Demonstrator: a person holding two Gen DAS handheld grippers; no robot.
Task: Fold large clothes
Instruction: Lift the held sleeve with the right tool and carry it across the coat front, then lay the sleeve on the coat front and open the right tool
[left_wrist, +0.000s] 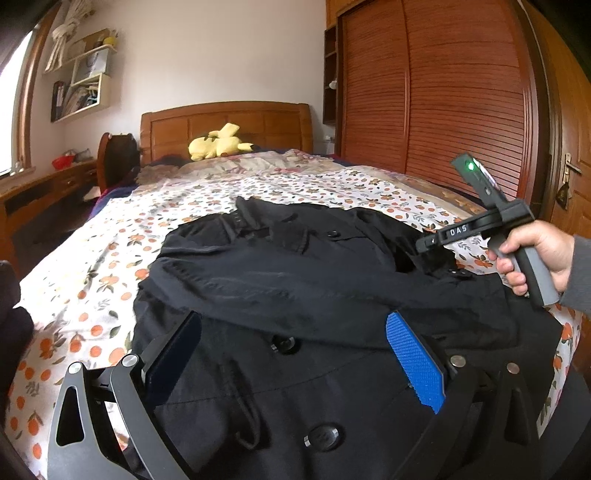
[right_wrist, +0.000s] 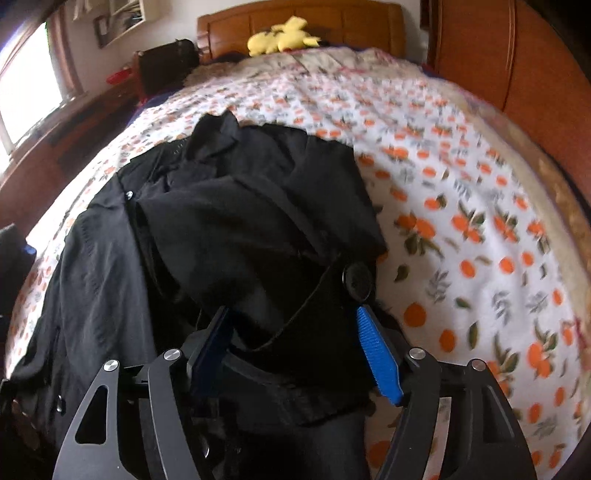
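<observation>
Readable text: white letters "DAS" on the black body of the right claw (left_wrist: 430, 245), seen from the left wrist view; green LED lit on its upper block. No other legible writing.

Large black button-front coat (left_wrist: 295, 295) lies on the bed with the white orange-fruit-print sheet (left_wrist: 110, 236), collar toward the wooden headboard (left_wrist: 225, 123), one sleeve folded across the chest.

Left claw (left_wrist: 291, 332): jaws wide apart, blue ribbed pads (left_wrist: 413, 362) on either side of the coat front, nothing clamped. Angled shallowly down over the lower coat.

Right claw (right_wrist: 291, 325): jaws apart, pads not pressing. Black cloth with a big round button (right_wrist: 357, 281) bunches between them; frame is blurred. Pitched steeply down at the coat's right side. A hand (left_wrist: 532, 254) in a grey sleeve grips its grey handle.

Yellow plush toy (left_wrist: 218, 142) sits by the headboard, slatted wooden wardrobe (left_wrist: 436, 92) to the right.
</observation>
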